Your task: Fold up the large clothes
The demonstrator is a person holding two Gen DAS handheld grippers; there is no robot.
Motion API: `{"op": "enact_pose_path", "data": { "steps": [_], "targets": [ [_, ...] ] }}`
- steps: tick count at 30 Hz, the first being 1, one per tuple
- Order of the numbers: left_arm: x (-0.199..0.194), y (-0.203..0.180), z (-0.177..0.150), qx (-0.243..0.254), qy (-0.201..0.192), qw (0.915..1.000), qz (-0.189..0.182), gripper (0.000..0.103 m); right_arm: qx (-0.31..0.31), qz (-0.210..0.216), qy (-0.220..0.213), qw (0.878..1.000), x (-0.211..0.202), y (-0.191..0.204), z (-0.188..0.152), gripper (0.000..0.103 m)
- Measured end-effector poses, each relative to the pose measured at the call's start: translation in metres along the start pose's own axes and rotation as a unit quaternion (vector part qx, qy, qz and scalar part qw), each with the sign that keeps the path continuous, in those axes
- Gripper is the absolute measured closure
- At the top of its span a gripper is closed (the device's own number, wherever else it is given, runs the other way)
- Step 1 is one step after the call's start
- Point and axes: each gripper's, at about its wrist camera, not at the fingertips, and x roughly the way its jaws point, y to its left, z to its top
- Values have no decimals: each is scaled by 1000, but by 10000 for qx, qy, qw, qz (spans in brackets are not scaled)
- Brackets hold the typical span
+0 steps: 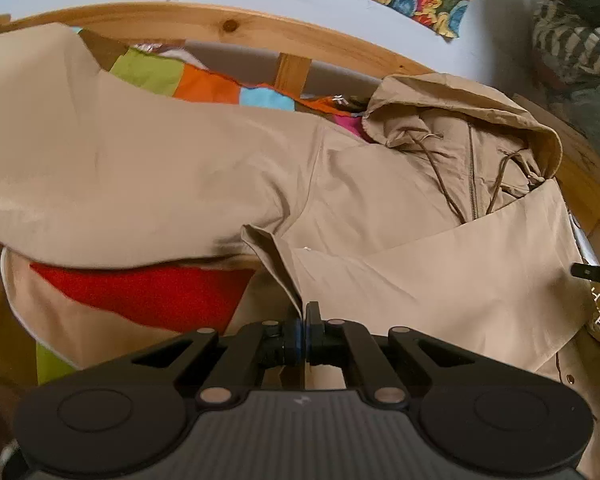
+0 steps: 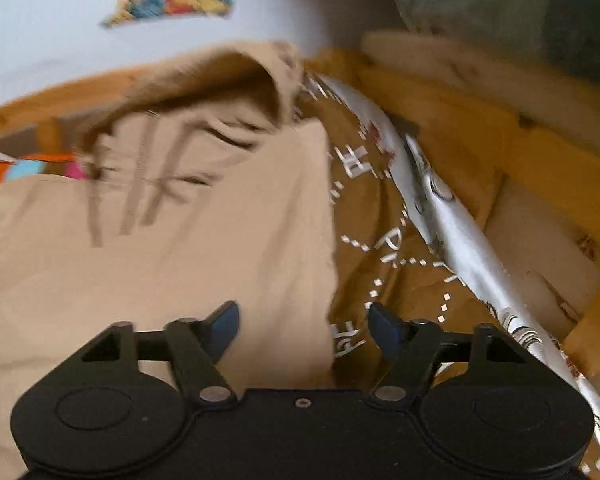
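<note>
folding beige coat (image 1: 380, 208) on bed
left gripper (image 1: 304, 320) pinches coat edge, right gripper (image 2: 303, 322) wide, empty; thin hem may slip out w/ hard pull.

A home bedroom: a pine bed frame (image 1: 236, 26) and patchwork bedding (image 1: 204, 84).

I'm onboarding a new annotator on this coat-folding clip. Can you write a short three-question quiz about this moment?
1. True or false: the left gripper is shut on a fold of the beige coat.
2. The right gripper is: A) shut on the hood, B) open above the coat's edge, C) shut on a drawstring.
3. Fill in: under the coat sleeve, left wrist view, lies a ___ patch of bedding.

Key: 1 true; 2 B; 3 red.
</note>
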Motion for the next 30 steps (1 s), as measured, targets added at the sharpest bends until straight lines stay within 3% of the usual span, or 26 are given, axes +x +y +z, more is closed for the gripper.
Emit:
{"op": "enact_pose_path", "data": {
  "steps": [1, 2, 5, 10, 12, 14, 16, 17, 21, 23, 25, 26, 28, 30],
  "targets": [
    [-1, 0, -1, 45, -27, 10000, -48, 103, 52, 75, 51, 9999, 6, -3, 1, 78],
    [-1, -1, 0, 83, -68, 9999, -95, 103, 55, 184, 70, 9998, 9, -5, 1, 88],
    [5, -8, 4, 137, -198, 9992, -313, 103, -134, 205, -144, 9996, 0, -6, -2, 93],
    [16, -36, 11, 233, -418, 9958, -775, 103, -274, -270, -631, 9973, -18, -29, 6, 101],
    [29, -47, 10, 411, -269, 9963, -703, 102, -285, -412, -525, 9974, -10, -41, 6, 103],
    [48, -53, 4, 570, 50, 9975, -418, 102, -130, -330, -145, 9993, 8, -53, 2, 103],
    [67, -49, -5, 521, 308, 9979, -244, 102, -128, -430, -180, 9988, 6, -55, 0, 101],
    [71, -43, -9, 418, 352, 9982, -226, 101, -233, -460, -273, 9983, -1, -53, 1, 95],
    [68, -30, -9, 70, 355, 9986, -381, 94, -1178, -292, -599, 9908, -37, -29, -3, 60],
    [64, -28, -7, 60, 342, 9987, -373, 92, -1628, 11, -693, 9842, -60, -14, -11, 55],
    [60, -27, -8, 27, 316, 9988, -365, 77, -2147, 203, -589, 9747, -73, 1, -27, 55],
    [59, -27, -9, 4, 322, 9989, -352, 74, -2445, 173, -494, 9682, -74, 9, -35, 55],
    [59, -29, -14, 34, 374, 9990, -242, 73, -2945, -350, -382, 9542, -70, 15, -55, 56],
    [57, -32, -18, 143, 369, 9992, -102, 73, -2614, -923, -248, 9605, -60, -4, -62, 57]
  ]
}}
